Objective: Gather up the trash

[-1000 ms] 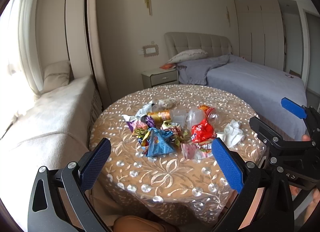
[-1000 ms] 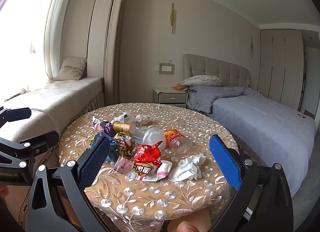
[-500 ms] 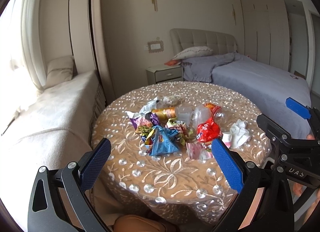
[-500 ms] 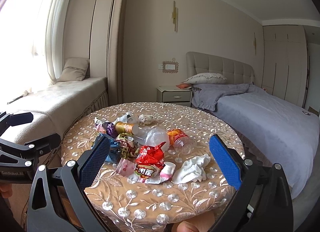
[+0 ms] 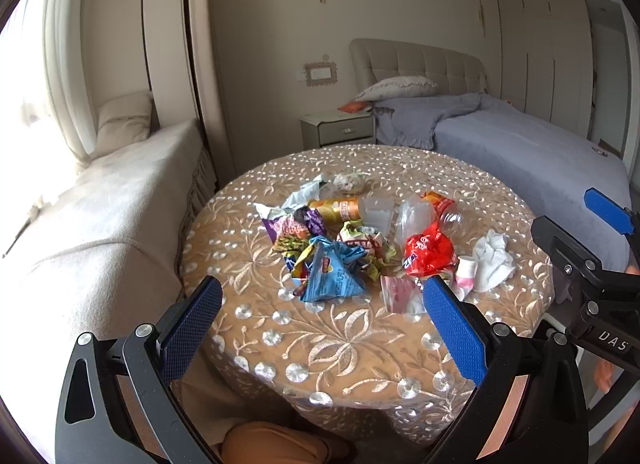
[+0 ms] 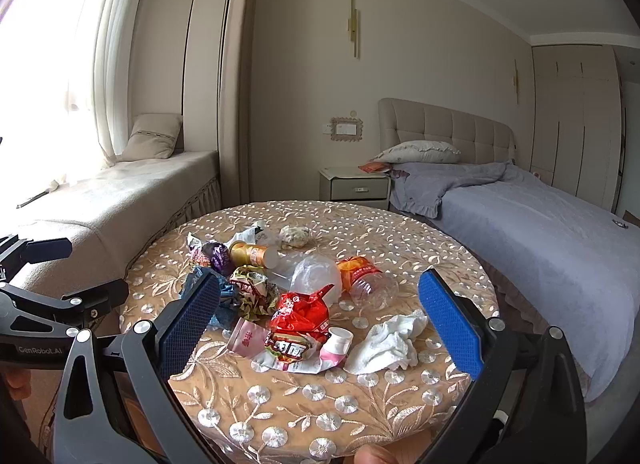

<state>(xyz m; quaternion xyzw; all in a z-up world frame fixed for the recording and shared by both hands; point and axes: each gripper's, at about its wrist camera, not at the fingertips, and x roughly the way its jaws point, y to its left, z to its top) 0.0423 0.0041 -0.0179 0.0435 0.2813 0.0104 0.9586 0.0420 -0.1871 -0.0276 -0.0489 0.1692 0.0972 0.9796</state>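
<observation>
We saw a round table [image 6: 360, 404] under embroidered cloth, bed [image 6: 540, 232] behind | trash pile [image 6: 280, 296] lay mid-table | left gripper [image 5: 320, 324] and right gripper [image 6: 316, 316] stood wide apart, empty, touching nothing, short of the pile.

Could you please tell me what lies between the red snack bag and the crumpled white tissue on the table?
A small pink-and-white bottle lies on its side between the red snack bag and the white tissue, clearest in the right wrist view.

Heaped mid-table [image 6: 280, 416]: crumpled wrappers, blue [image 5: 330, 278], red [image 6: 298, 314], purple [image 5: 290, 226]; toppled orange-labelled bottles [image 6: 256, 254]; white tissue [image 6: 394, 340] nearer the right edge.
</observation>
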